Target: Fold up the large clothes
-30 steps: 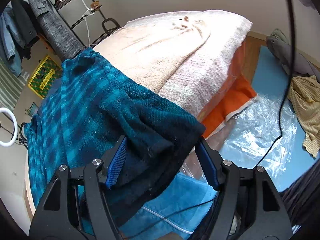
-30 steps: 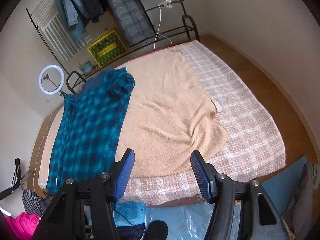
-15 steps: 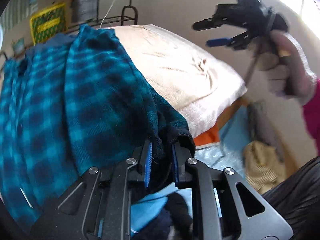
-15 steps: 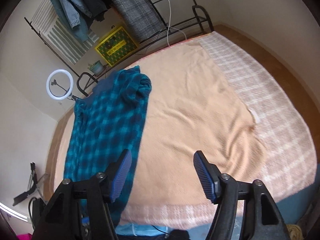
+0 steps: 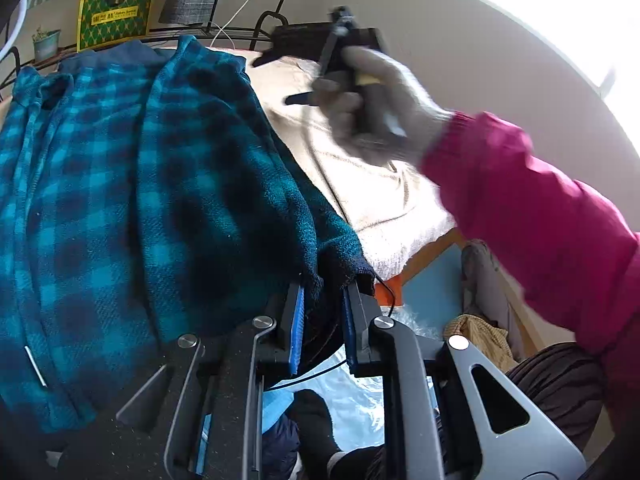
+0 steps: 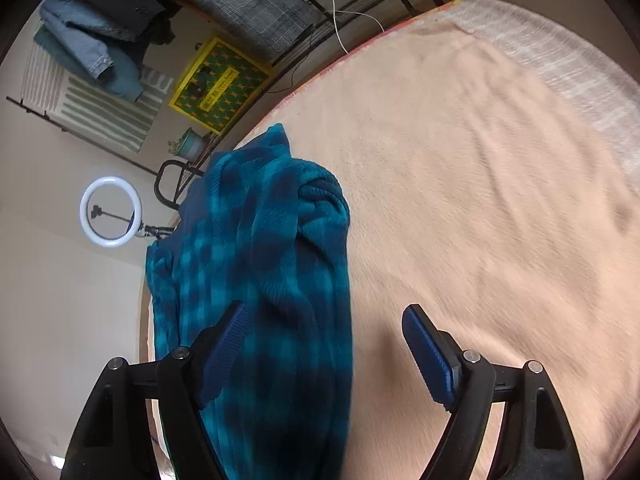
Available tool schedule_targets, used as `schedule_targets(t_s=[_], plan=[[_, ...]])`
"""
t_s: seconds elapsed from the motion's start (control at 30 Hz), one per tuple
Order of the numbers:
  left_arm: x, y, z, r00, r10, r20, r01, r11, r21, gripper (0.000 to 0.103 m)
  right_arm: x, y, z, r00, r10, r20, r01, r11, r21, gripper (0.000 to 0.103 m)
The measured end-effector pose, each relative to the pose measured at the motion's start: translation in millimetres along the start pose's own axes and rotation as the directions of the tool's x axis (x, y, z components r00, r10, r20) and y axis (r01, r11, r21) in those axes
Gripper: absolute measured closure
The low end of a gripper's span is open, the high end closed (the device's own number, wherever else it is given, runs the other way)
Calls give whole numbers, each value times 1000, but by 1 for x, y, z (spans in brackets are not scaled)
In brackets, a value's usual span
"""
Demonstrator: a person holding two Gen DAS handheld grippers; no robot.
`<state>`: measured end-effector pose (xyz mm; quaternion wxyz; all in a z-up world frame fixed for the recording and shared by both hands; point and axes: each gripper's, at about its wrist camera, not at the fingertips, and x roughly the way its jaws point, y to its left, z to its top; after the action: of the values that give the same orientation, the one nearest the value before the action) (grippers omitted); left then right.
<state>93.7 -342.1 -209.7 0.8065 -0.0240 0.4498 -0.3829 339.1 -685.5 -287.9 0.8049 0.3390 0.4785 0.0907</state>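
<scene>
The dark hem of the teal plaid garment (image 5: 120, 184) is pinched by the left gripper (image 5: 323, 312) (at 6 o'clock); the right gripper (image 6: 324, 354) is being opened, empty, above it.

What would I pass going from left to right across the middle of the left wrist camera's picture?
Teal and dark blue checked fleece garment → cream fleece blanket on the bed → grey-gloved hand holding the other gripper → bright pink sleeve.
</scene>
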Motion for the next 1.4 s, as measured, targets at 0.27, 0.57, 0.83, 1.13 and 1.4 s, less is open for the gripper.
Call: schedule_targets(t_s=[0.27, 0.57, 0.83, 1.13, 1.4], plan=[[-1, 10, -1, 998, -57, -10, 56, 997, -43, 88, 40, 6, 26, 999, 42, -30, -42, 999, 7, 68], [-24, 26, -11, 995, -101, 26, 104, 988, -115, 88, 28, 56, 26, 990, -138, 16, 139, 983, -121, 100], [-46, 50, -33, 989, -135, 59, 144, 971, -193, 89, 17, 140, 13, 964, -252, 86, 266, 912, -313, 101], [-64, 81, -51, 985, -149, 88, 167, 951, -262, 89, 62, 261, -41, 950, -300, 90, 294, 756, -586, 101], [-60, 100, -64, 988, -139, 73, 155, 943, -295, 89, 147, 273, -78, 916, -400, 34, 318, 670, -671, 101]])
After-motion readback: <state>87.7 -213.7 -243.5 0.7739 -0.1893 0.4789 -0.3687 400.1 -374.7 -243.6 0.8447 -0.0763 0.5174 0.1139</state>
